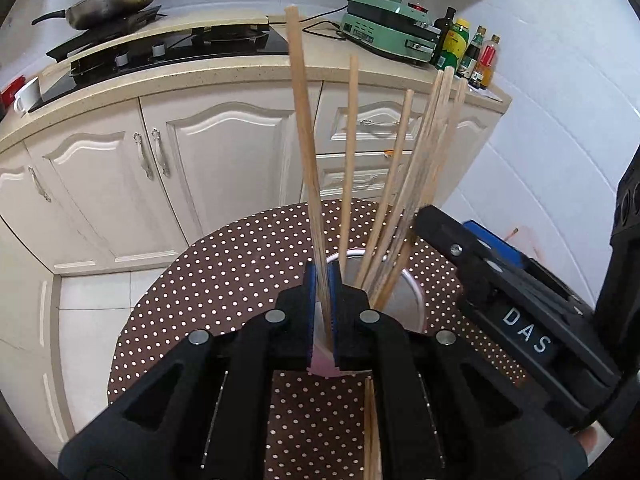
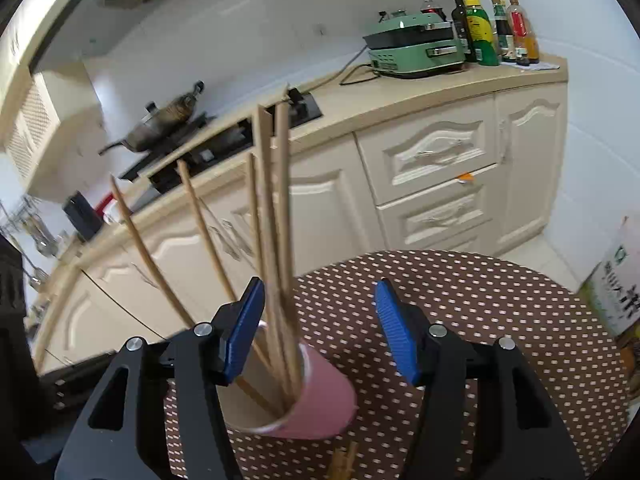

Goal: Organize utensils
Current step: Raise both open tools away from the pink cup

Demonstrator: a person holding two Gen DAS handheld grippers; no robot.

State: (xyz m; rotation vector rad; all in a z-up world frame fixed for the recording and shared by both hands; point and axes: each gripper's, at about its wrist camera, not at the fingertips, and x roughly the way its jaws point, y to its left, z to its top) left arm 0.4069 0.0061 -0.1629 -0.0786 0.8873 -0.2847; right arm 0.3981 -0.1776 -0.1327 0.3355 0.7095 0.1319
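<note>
Chopsticks [image 1: 384, 200] stand fanned in pink cup [image 2: 320, 396] on dotted tabletop [image 2: 480, 300]; light, stiff, slick wood, best pinched low on the shaft. Left tool [image 1: 322, 308] clenched on one chopstick [image 1: 304, 140] over the cup. Right tool [image 2: 320, 332] released, cup between jaws, untouched. Cup base hidden; loose sticks [image 2: 342, 460] near edge cut off.

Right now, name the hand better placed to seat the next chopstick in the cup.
Left. The left gripper already pinches a chopstick over the pink cup; the right gripper stands open around it, empty.
</note>
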